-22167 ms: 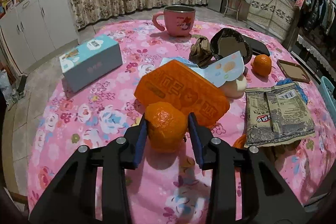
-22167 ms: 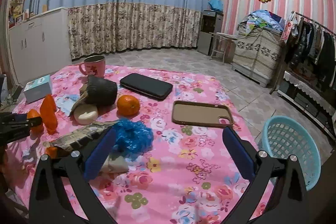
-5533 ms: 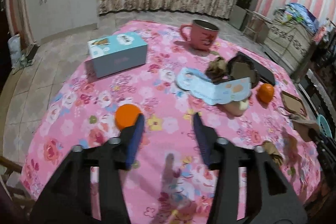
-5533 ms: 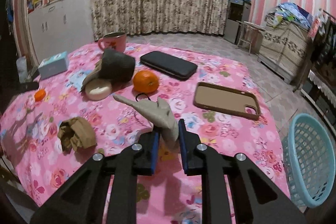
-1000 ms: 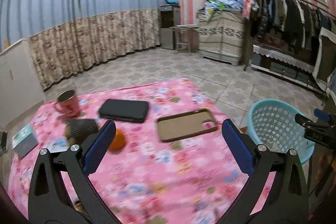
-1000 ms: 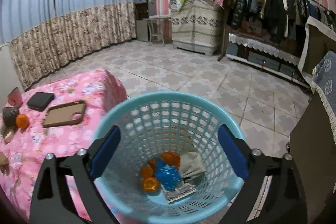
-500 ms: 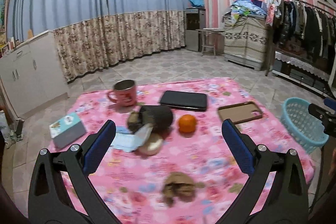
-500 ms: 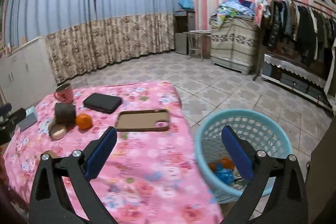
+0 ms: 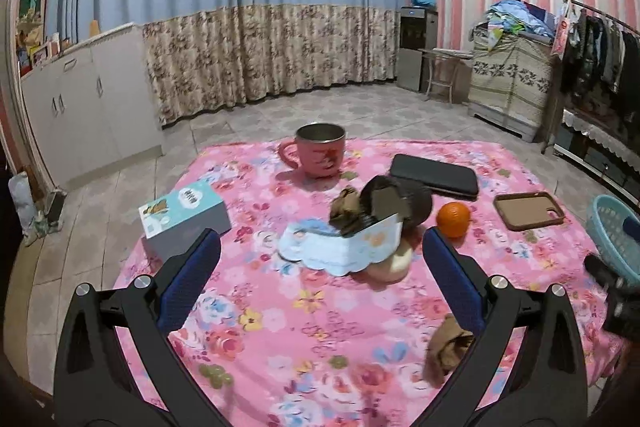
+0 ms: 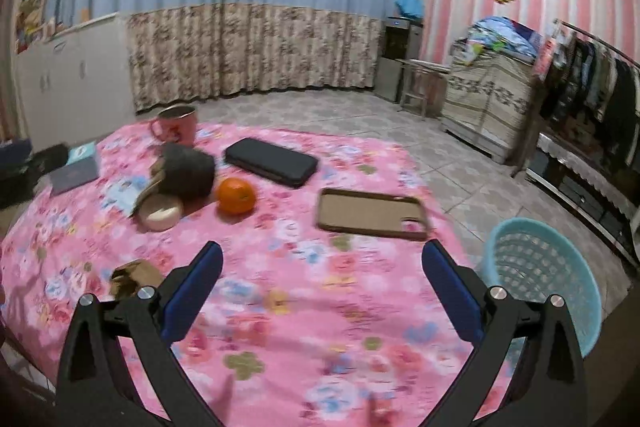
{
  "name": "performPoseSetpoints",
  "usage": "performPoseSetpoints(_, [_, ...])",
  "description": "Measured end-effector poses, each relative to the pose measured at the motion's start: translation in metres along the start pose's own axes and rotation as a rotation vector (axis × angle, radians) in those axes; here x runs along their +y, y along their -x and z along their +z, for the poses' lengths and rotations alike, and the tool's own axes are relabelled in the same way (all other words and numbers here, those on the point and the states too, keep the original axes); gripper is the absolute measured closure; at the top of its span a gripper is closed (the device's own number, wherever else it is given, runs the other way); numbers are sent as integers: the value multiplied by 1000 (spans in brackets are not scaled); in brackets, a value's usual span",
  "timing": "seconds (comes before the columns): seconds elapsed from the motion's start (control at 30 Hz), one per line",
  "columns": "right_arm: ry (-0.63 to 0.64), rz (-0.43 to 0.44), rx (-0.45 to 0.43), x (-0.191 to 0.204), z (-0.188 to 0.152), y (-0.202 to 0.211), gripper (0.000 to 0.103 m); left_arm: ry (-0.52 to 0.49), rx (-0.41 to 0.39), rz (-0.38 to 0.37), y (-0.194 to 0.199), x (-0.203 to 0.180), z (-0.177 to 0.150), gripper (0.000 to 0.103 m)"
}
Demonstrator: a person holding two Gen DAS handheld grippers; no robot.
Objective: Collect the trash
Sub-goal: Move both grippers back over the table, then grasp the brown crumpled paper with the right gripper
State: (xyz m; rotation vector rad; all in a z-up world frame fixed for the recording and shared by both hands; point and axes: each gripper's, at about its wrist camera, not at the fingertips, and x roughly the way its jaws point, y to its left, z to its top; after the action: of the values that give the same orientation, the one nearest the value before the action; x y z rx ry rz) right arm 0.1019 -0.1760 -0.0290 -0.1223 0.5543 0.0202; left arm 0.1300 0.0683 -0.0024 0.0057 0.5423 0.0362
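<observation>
My left gripper (image 9: 320, 267) is open and empty above the near part of the pink flowered table (image 9: 280, 327). A crumpled brown paper wad (image 9: 448, 345) lies just behind its right finger; it also shows in the right wrist view (image 10: 130, 277) by the left finger. My right gripper (image 10: 322, 275) is open and empty over the table's front. A blue-white wrapper (image 9: 344, 251) and another brown wad (image 9: 346, 213) lie by a dark overturned bowl (image 9: 396, 199). The light blue basket (image 10: 540, 279) stands on the floor to the right; it also shows in the left wrist view (image 9: 616, 239).
A pink mug (image 9: 320, 155), a tissue box (image 9: 184, 217), an orange (image 9: 453, 219), a black case (image 9: 434, 175), a brown phone case (image 9: 528, 210) and a round cream object (image 10: 162, 217) sit on the table. Cabinets (image 9: 88, 99) stand at left.
Both grippers have swung from the basket back toward the table and come lower and closer to it. The basket has moved to the right edge of both views. Both stay open.
</observation>
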Motion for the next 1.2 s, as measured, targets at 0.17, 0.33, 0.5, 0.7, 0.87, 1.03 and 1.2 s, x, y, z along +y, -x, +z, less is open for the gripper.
performPoseSetpoints(0.17, [59,61,40,35,-10,-9,5,42,56,34,-15,20,-6,5])
performPoseSetpoints(0.33, [93,116,52,64,-15,-10,5,88,93,71,-24,40,-8,5])
performPoseSetpoints(0.5, [123,156,62,88,-17,-12,5,104,96,96,-25,53,-8,5])
performPoseSetpoints(0.7, [162,179,86,111,-22,-21,5,104,109,132,-29,66,-8,5])
performPoseSetpoints(0.87, [170,184,98,116,-28,-33,7,122,111,131,-34,69,-7,5])
performPoseSetpoints(1.03, [164,272,127,113,-27,-41,39,108,122,115,-43,60,-7,5])
performPoseSetpoints(1.2, [150,321,115,102,-17,-36,74,56,131,83,-51,39,-9,6])
